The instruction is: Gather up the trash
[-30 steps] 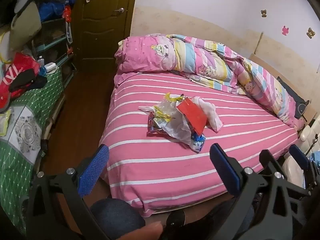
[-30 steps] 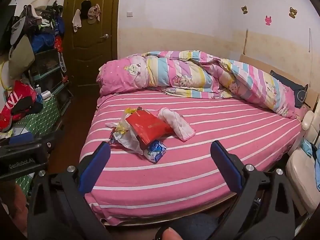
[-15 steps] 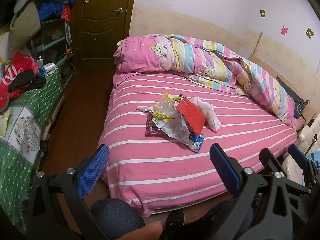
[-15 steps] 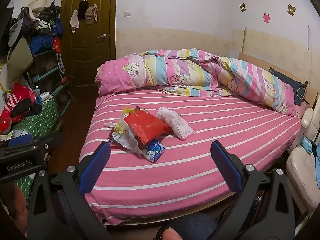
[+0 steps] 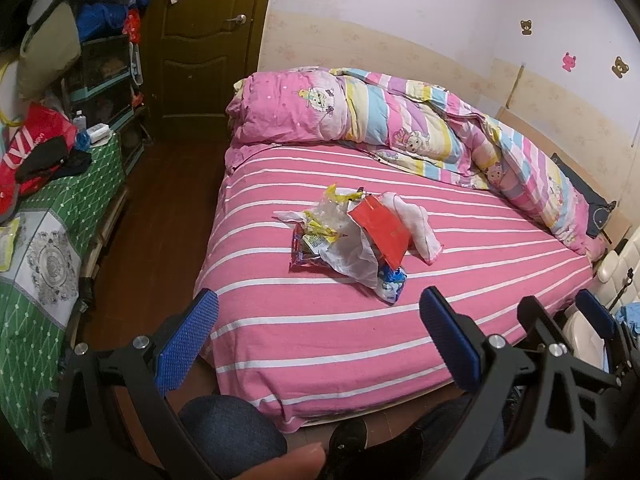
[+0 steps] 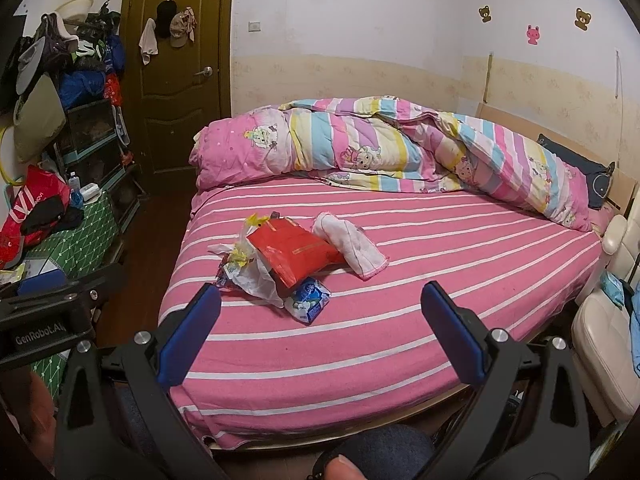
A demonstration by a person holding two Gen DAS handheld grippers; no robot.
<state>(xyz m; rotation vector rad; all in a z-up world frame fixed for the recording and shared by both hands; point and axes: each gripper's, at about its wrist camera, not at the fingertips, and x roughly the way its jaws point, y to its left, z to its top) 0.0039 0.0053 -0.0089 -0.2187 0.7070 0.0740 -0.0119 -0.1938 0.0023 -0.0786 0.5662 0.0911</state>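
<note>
A pile of trash lies in the middle of the pink striped bed (image 5: 360,344) (image 6: 440,320): a red packet (image 5: 384,230) (image 6: 296,250), a clear crumpled plastic bag (image 5: 348,252) (image 6: 256,276), a red snack wrapper (image 5: 306,248), a blue and white packet (image 5: 392,282) (image 6: 308,300) and a white cloth (image 5: 416,222) (image 6: 352,244). My left gripper (image 5: 318,330) is open and empty, in front of the bed's near edge. My right gripper (image 6: 320,326) is open and empty, also short of the pile.
A rolled quilt (image 5: 400,120) (image 6: 400,148) lies along the bed's far side. A green-covered table (image 5: 48,240) with clutter stands left, shelves and a brown door (image 5: 204,40) behind. A cream chair (image 6: 600,340) stands right. My knees show below.
Both grippers have drifted slightly toward the bed. The pile has not moved and both stay open.
</note>
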